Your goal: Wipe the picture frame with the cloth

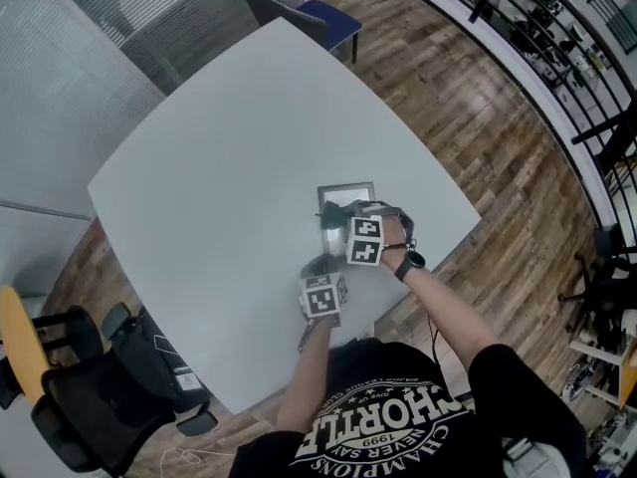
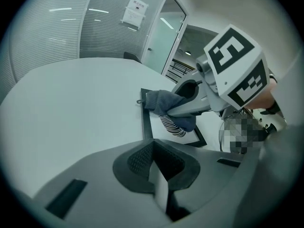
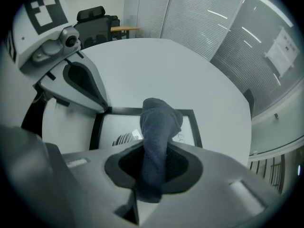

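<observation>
Grey cloth (image 3: 159,122): pinched between the jaws of the right gripper (image 3: 154,167); its bunched free end sticks out ahead of them and lies over the face of the picture frame.
Picture frame (image 3: 124,111): dark-rimmed and flat on the white table (image 1: 229,147), towards the edge nearest the person. A pale picture with a striped print (image 2: 172,126) shows under the cloth.
Right gripper: clenched on the cloth and angled down over the frame. In the head view its marker cube sits just past the frame's near edge.
Left gripper (image 2: 159,172): jaws pressed together with nothing between them. It is held low over the table just on the near side of the frame. From the right gripper view its tip is at the frame's near left corner, and whether it touches the rim cannot be told.
Grippers to each other: close side by side, the right ahead of the left and nearer the frame.
Right wrist: wears a dark watch (image 1: 410,263).
Around the table: a blue chair (image 1: 333,16) stands at the far corner and a black office chair (image 1: 95,396) at the near left. A wood floor (image 1: 478,118) lies to the right.
</observation>
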`<action>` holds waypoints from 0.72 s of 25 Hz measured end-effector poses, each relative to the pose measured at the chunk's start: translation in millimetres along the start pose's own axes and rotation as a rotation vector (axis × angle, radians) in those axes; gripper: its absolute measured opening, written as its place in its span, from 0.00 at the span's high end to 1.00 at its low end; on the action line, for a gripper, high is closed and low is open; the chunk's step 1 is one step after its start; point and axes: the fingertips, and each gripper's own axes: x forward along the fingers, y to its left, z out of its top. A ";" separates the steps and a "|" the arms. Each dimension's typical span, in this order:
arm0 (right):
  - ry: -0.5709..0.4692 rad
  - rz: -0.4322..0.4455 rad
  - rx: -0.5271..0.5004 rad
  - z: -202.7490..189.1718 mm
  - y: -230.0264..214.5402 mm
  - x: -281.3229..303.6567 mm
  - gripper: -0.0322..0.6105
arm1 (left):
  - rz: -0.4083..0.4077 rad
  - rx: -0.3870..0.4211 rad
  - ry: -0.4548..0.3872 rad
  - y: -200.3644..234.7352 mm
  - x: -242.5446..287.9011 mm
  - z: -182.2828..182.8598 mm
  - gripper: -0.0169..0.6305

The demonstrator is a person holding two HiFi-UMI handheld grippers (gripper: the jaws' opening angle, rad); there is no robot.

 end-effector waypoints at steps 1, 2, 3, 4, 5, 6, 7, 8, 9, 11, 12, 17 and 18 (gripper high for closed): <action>0.009 -0.003 0.005 -7.4 -0.2 -1.9 0.83 | 0.001 0.000 0.000 0.6 -0.4 -0.2 0.97; 0.019 -0.007 0.012 -15.4 -0.7 -4.1 0.83 | 0.002 -0.001 0.000 0.6 -0.5 -0.5 0.97; 0.027 -0.012 0.024 -23.9 -1.7 -6.4 0.83 | 0.002 -0.002 0.001 -0.1 -0.3 -0.9 0.97; 0.035 -0.018 0.042 -32.7 -3.0 -8.9 0.83 | 0.001 -0.003 0.002 -1.3 0.1 -1.3 0.97; 0.042 -0.024 0.064 -41.0 -4.6 -11.4 0.83 | 0.000 -0.003 0.002 -2.4 0.6 -1.5 0.97; 0.045 -0.029 0.086 -47.8 -6.2 -13.6 0.83 | -0.002 -0.003 0.001 -3.1 1.0 -1.4 0.97; 0.043 -0.032 0.104 -52.0 -7.6 -15.2 0.83 | -0.002 -0.002 0.000 -3.3 1.0 -0.9 0.97; 0.038 -0.034 0.116 -53.8 -8.7 -16.0 0.83 | -0.001 -0.001 -0.001 -2.9 0.9 -0.4 0.97; 0.035 -0.035 0.122 -54.1 -9.4 -16.2 0.83 | 0.001 -0.001 -0.001 -2.5 0.7 -0.1 0.97; 0.040 -0.031 0.123 -52.6 -8.7 -16.6 0.83 | 0.003 -0.002 -0.001 -2.3 0.2 -0.1 0.97; 0.039 -0.026 0.118 -49.5 -7.4 -17.8 0.83 | 0.003 -0.004 -0.002 -2.8 -0.1 -0.3 0.97; -0.088 0.030 0.096 3.9 1.9 -28.5 0.83 | 0.000 -0.011 -0.007 -3.4 -1.2 0.7 0.97; -0.110 0.045 0.094 15.7 4.2 -28.6 0.83 | -0.004 -0.013 -0.009 -2.7 -1.6 0.5 0.97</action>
